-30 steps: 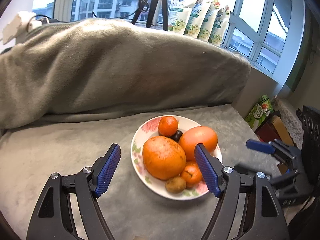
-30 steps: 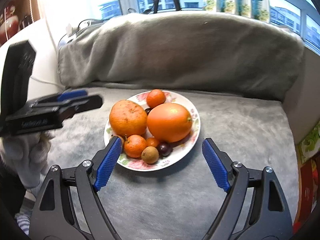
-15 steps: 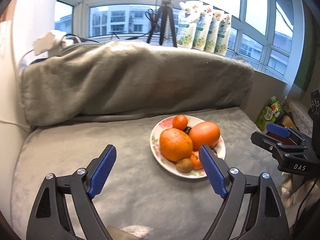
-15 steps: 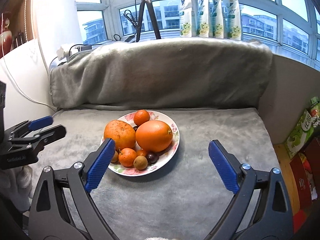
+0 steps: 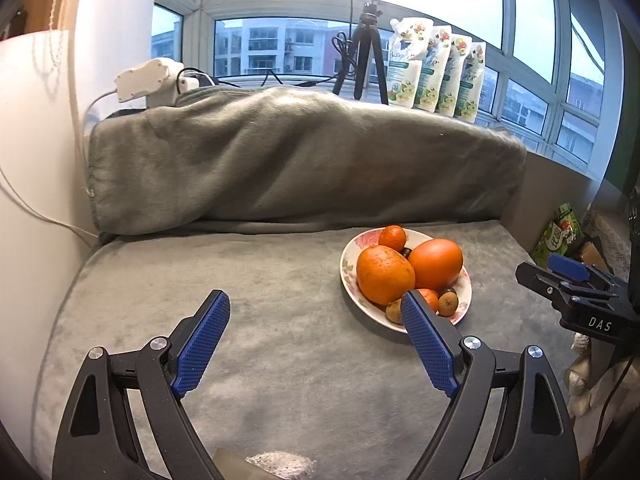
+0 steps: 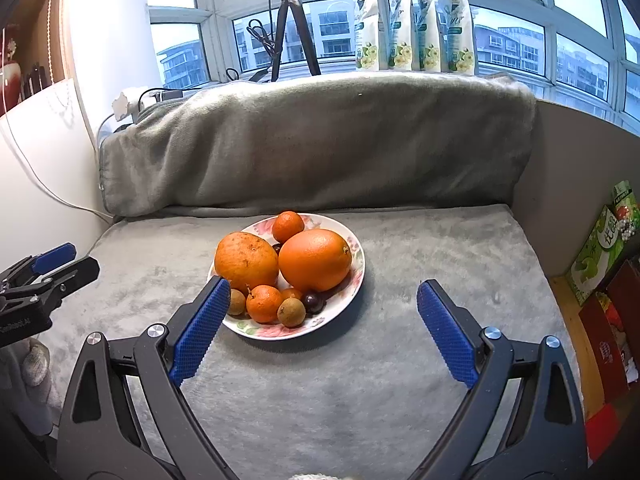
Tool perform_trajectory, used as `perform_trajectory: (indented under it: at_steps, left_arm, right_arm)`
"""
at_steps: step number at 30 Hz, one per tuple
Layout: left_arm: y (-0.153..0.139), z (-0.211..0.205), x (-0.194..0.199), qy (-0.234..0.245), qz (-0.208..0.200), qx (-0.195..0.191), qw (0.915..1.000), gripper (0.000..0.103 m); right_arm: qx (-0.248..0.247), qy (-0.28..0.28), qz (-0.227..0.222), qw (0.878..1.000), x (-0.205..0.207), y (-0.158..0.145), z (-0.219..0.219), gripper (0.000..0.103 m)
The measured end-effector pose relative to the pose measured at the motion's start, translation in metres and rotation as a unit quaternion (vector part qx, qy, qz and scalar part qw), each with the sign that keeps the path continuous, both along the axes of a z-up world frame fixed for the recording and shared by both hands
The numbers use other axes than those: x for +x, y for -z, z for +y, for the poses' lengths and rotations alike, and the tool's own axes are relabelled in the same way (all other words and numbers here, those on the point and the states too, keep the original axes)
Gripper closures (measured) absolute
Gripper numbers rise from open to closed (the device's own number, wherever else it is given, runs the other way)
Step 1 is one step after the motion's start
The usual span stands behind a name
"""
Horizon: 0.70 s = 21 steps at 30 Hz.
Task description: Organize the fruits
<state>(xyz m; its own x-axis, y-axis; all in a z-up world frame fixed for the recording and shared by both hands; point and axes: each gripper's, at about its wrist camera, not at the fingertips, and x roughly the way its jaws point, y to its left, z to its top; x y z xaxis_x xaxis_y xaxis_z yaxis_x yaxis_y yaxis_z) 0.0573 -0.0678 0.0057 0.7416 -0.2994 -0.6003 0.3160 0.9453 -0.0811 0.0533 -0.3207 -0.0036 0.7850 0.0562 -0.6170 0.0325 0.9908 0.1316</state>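
You held your left gripper (image 5: 314,344) and right gripper (image 6: 322,330) spread wide and empty above the grey blanket (image 6: 400,360), both short of the floral plate (image 6: 358,276) where two big oranges (image 6: 315,260), small mandarins and little brown fruits sat piled together

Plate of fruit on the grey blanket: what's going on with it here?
Nothing is being handled. A person holds the left gripper and right gripper, both open and empty, above the grey blanket, short of the floral plate. The plate holds two large oranges, small mandarins, brown fruits and a dark one.
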Motion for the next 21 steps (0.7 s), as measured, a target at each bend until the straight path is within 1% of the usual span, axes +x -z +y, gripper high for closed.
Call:
perform_trajectory:
  at_steps: [8,21]
  left_arm:
    - [-0.001,0.003,-0.004,-0.006,-0.004,-0.001,1.0,0.015]
    - [-0.002,0.006,-0.008,-0.009,-0.009,0.002,0.9999,0.015]
  right_arm:
    - [-0.006,-0.005,-0.002,1.0,-0.002,-0.002,0.006,0.007]
    - [0.0,-0.007,0.0,1.0,-0.003,0.0,0.011,0.007]
